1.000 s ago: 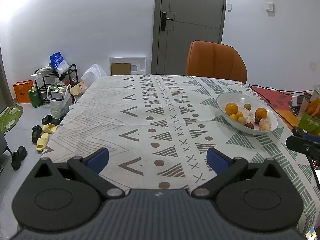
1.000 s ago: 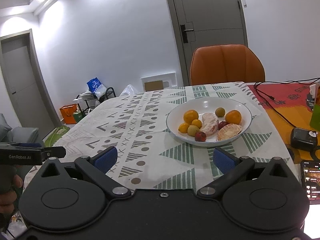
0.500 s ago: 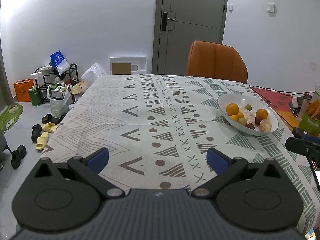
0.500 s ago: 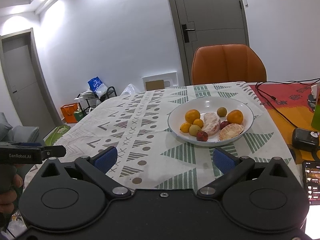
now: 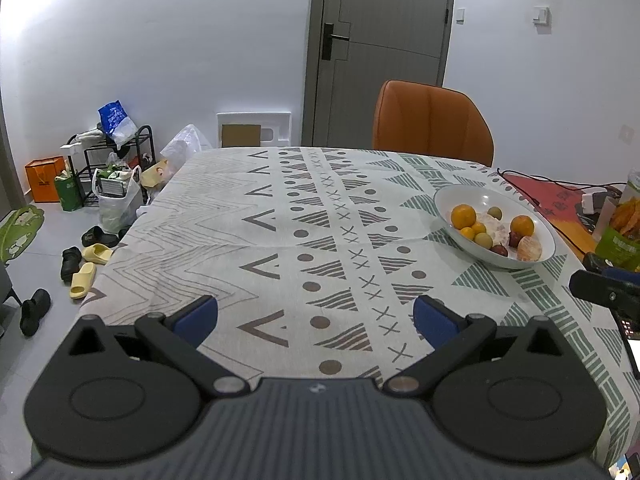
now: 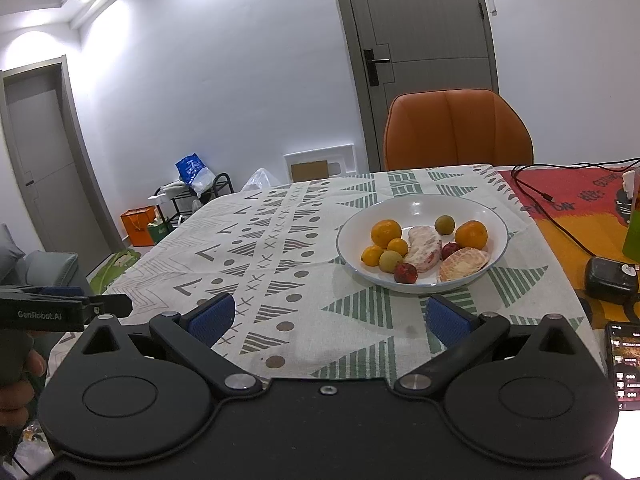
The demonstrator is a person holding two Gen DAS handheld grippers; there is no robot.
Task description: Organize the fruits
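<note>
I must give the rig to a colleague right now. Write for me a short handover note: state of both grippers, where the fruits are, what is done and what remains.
Left gripper: jaws open, empty, over the patterned tablecloth, with the bowl ahead to its right.
Right gripper: jaws open, empty, pointing at the bowl just ahead.
Fruits: all lie in the white round bowl: two big oranges, two small oranges, two green fruits, two dark red fruits and two peeled citrus pieces.
Done: nothing is gripped, and no fruit lies outside the bowl.
Left: the sorting itself. The right gripper seems better placed to start.
</note>
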